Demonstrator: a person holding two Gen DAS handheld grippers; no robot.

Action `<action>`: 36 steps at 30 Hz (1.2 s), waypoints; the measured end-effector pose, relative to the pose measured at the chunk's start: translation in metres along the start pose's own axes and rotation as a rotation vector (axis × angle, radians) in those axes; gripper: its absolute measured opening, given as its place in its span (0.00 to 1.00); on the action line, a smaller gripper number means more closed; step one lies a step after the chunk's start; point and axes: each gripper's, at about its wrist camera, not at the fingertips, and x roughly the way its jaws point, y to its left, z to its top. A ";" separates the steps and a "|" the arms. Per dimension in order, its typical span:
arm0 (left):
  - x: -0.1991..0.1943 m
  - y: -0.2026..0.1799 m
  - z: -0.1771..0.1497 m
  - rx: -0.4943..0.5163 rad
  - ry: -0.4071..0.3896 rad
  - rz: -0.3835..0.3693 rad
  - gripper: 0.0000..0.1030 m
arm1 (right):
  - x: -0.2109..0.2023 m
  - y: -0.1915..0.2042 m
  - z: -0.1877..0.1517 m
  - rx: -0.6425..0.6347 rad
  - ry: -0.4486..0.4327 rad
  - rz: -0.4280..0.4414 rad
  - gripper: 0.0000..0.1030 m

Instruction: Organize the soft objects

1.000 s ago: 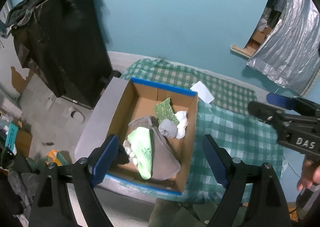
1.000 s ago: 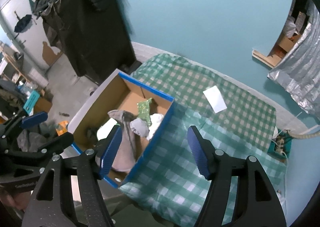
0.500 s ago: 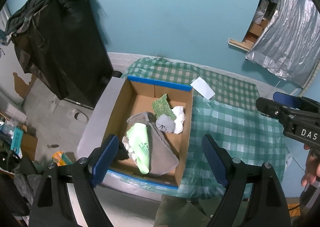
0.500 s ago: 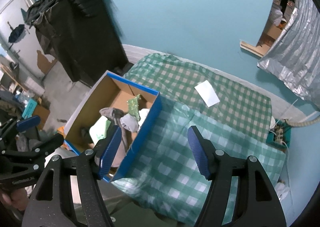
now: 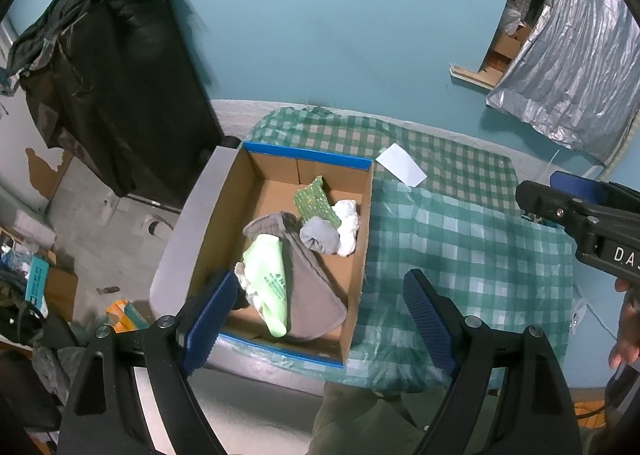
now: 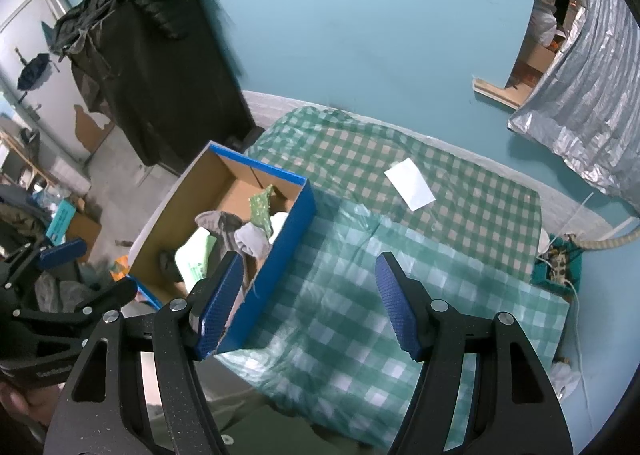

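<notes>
A blue-edged cardboard box [image 5: 308, 153] [image 6: 276, 263] sits at the left end of a table under a green checked cloth [image 5: 472, 251] [image 6: 360, 307]. Inside lie a grey cloth [image 5: 308, 287], a light green bag [image 5: 268, 275], a green patterned piece [image 5: 314, 201], a rolled grey sock [image 5: 320, 235] and white socks [image 5: 348, 225]. My left gripper [image 5: 318, 319] hangs high over the box's near end, open and holding nothing. My right gripper [image 6: 310, 303] hangs high over the cloth beside the box's right wall, open and holding nothing.
A white paper [image 5: 401, 165] [image 6: 410, 183] lies on the cloth behind the box. A black cabinet draped with dark clothes [image 5: 116, 95] stands at the back left. Silver foil sheeting [image 6: 580, 107] hangs at the right; a power strip [image 6: 558, 261] lies past the table's right end. Clutter covers the floor at left.
Both views have shifted: the box and table now sit a little lower and further left in each picture. Both grippers stay open and the box's contents have not moved.
</notes>
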 end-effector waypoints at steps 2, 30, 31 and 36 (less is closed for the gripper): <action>0.000 -0.001 0.000 0.001 0.002 0.001 0.84 | -0.001 -0.001 0.000 0.002 0.000 -0.001 0.66; -0.001 -0.011 -0.004 0.004 0.014 0.019 0.84 | -0.005 -0.004 -0.007 0.002 -0.002 0.002 0.66; -0.001 -0.012 -0.004 0.005 0.013 0.018 0.84 | -0.005 -0.004 -0.007 0.002 -0.001 0.001 0.66; -0.001 -0.014 -0.003 0.006 0.010 0.020 0.84 | -0.005 -0.005 -0.008 0.002 -0.002 0.003 0.66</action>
